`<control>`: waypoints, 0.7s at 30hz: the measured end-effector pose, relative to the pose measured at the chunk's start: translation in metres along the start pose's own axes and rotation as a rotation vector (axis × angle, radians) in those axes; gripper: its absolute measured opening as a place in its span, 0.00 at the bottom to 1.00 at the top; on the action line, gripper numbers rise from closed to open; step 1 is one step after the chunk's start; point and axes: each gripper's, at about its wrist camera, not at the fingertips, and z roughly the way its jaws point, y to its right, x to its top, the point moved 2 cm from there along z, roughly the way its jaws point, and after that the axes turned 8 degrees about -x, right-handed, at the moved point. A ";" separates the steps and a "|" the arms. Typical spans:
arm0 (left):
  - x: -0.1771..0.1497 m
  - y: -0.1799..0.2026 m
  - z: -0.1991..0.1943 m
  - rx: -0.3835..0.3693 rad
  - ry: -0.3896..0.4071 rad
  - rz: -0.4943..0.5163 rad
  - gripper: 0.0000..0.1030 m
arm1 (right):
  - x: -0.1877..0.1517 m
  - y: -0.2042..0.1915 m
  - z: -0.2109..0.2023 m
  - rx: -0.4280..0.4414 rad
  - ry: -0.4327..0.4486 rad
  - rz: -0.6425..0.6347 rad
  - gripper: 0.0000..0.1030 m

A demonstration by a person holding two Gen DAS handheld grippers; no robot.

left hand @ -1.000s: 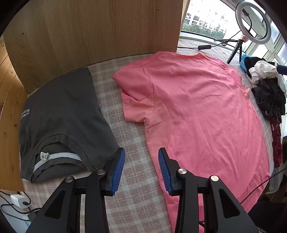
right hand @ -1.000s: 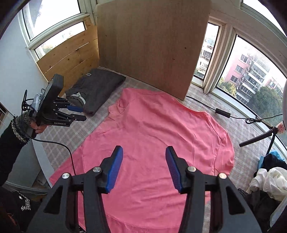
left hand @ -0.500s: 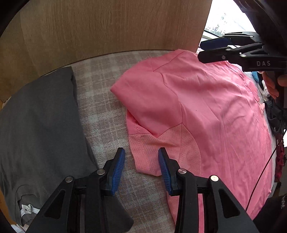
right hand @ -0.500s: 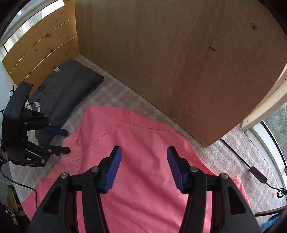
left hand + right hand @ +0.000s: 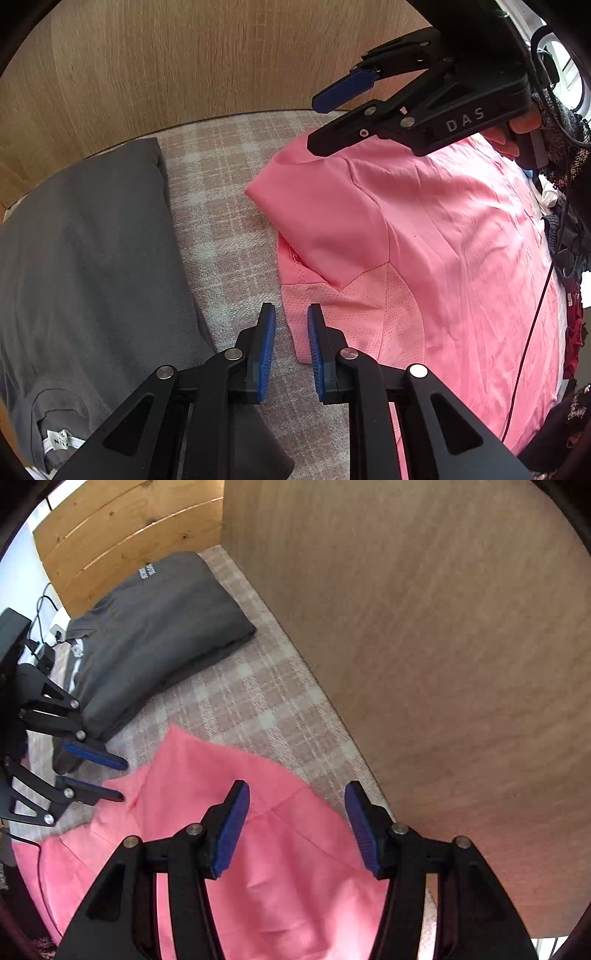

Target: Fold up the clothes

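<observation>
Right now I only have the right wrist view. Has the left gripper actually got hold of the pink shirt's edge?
Observer: Not yet. In the left wrist view the left gripper is open. Its fingers straddle the edge of the mesh side panel of the pink shirt, and the jaws have not closed on it.
Operator: How does the sleeve lie?
Observer: The sleeve lies flat, overlapping the top of that mesh panel.
Operator: Anything on the shirt's far side?
Observer: A thin dark cable crosses the fabric there.
</observation>
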 end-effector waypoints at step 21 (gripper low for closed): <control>-0.012 0.011 0.001 0.031 0.063 0.034 0.30 | 0.025 -0.033 -0.015 0.138 -0.035 -0.136 0.05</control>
